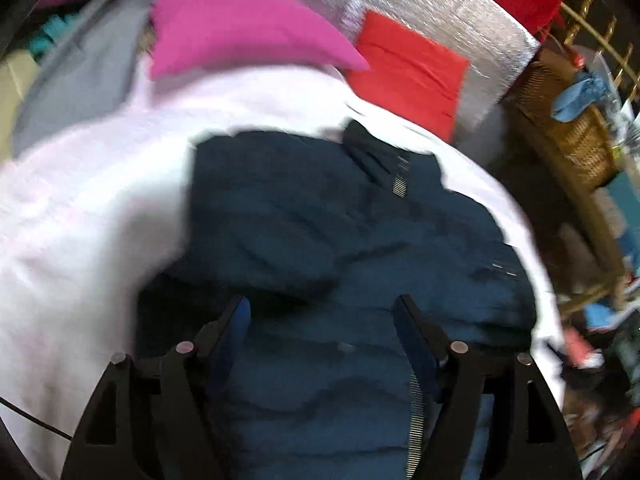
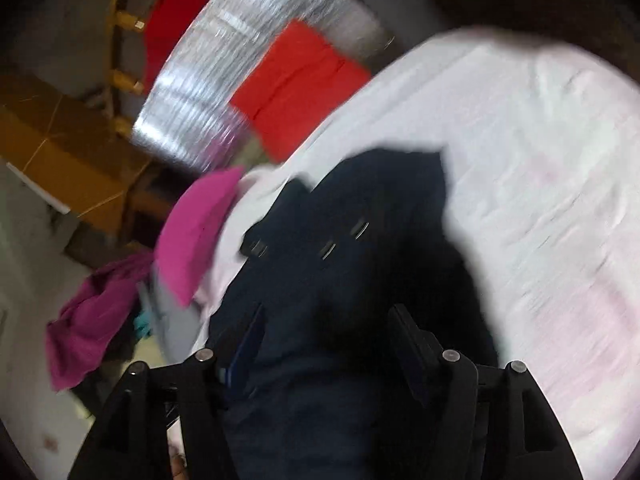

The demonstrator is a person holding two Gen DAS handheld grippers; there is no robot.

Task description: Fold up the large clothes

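Note:
A navy quilted jacket (image 1: pixel 328 232) with a metal zipper lies bunched on a pale pink-white sheet (image 1: pixel 80 208). My left gripper (image 1: pixel 322 308) hovers over its lower part with the jaws spread wide, the cloth beneath them and not pinched. In the right wrist view the same jacket (image 2: pixel 360 216) shows dark, with small snaps near its collar, lying on the sheet (image 2: pixel 540 184). My right gripper (image 2: pixel 328 320) stands open above it, and the fingers (image 2: pixel 404 328) do not press on the fabric. Both views are blurred.
A folded pink garment (image 1: pixel 240 28) and a folded red one (image 1: pixel 408 68) lie beyond the jacket, the red one on a silver quilted mat (image 1: pixel 460 12). A grey garment (image 1: pixel 80 76) sits far left. A wicker basket (image 1: pixel 568 136) stands at the right. A magenta cloth (image 2: pixel 92 320) hangs at the left.

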